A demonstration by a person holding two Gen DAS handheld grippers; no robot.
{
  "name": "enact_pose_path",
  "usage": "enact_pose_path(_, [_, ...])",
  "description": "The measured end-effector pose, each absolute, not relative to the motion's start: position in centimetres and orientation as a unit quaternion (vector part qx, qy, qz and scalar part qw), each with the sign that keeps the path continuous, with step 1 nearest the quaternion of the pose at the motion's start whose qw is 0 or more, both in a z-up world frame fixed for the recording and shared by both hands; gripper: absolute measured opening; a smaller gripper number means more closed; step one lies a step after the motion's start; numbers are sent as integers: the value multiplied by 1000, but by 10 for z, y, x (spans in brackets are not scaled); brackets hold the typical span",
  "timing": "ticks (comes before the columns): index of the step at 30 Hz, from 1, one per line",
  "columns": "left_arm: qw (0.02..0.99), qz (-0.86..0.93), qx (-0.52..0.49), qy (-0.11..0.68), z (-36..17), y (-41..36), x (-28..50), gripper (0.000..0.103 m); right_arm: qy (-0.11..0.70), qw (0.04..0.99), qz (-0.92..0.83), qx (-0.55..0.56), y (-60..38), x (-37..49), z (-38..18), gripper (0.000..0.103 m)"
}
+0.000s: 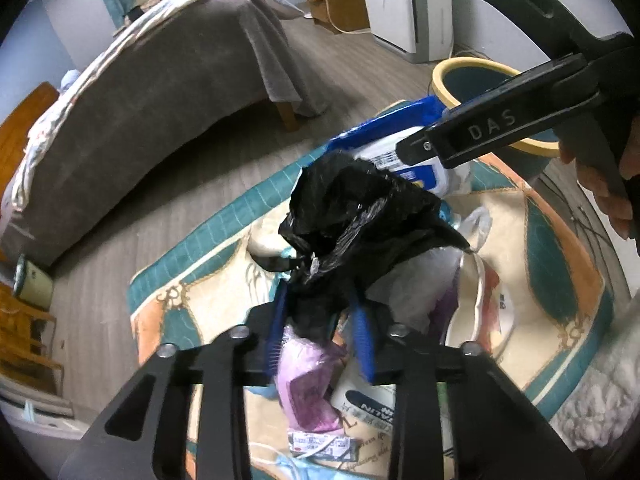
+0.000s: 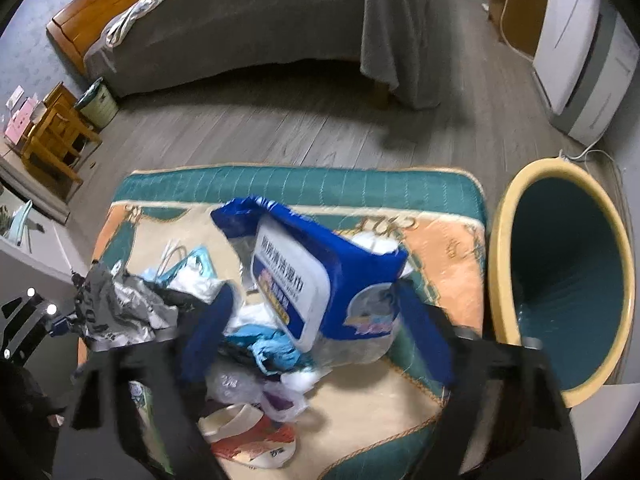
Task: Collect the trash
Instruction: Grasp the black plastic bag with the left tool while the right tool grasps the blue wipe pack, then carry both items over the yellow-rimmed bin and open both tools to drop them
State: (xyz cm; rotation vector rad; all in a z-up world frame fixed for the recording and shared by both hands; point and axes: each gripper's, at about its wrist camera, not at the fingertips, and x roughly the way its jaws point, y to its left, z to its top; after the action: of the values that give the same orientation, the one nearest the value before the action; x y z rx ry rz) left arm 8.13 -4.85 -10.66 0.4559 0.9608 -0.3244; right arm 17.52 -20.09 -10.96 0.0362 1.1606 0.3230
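My left gripper (image 1: 320, 320) is shut on a crumpled black plastic bag (image 1: 352, 216) and holds it above a pile of trash on a patterned mat (image 1: 560, 248). My right gripper (image 2: 316, 320) has its blue fingers (image 2: 424, 320) spread wide beside a blue wet-wipe pack (image 2: 320, 276), which hangs tilted above the mat (image 2: 440, 248); the view is blurred and the grip is unclear. In the left wrist view the right gripper's fingertip touches the pack (image 1: 384, 148). A yellow-rimmed teal bin (image 2: 560, 280) stands right of the mat; it also shows in the left wrist view (image 1: 472, 80).
Loose trash lies on the mat: a pink wrapper (image 1: 304, 384), a paper bowl (image 2: 248, 436), blue tissue (image 2: 276, 348), crumpled silver wrap (image 2: 124, 304). A grey-covered bed (image 2: 260, 20), a small green bin (image 2: 96, 104), wooden furniture (image 2: 52, 136) and a white appliance (image 2: 576, 56) stand around.
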Motion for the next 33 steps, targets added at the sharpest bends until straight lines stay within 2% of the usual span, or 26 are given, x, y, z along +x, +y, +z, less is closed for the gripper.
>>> enact_pose_path(1, [849,-156,212,458,-105,-48,81,21,548,822,153,19,-202,174,-109,46])
enact_pose_path(2, [850,-161,205,458,-104,-48,80,18,549,821,154,24,-203,172,-109,42])
enact_pose_path(4, [851,-165,198,457,-100,-47,79,14,549,821,155,34,-206,170,-106,26])
enact_pose_path(9, [861,-175,186,440,-87,-48,71,7,531,830,162,50,-210,157,-85,24])
enact_pose_path(18, [902,-178,141,368,-40,-56,61,5,459,879,123,29,-238,134,-26,23])
enact_pose_path(23, [912,-188,116,346,-22,-74,63,5,431,897,85,56,-284,135,-3,23])
enact_pose_path(33, [908,-215,106,344,-11,-134,90,5,412,906,-8,101,-392,145,-2,23])
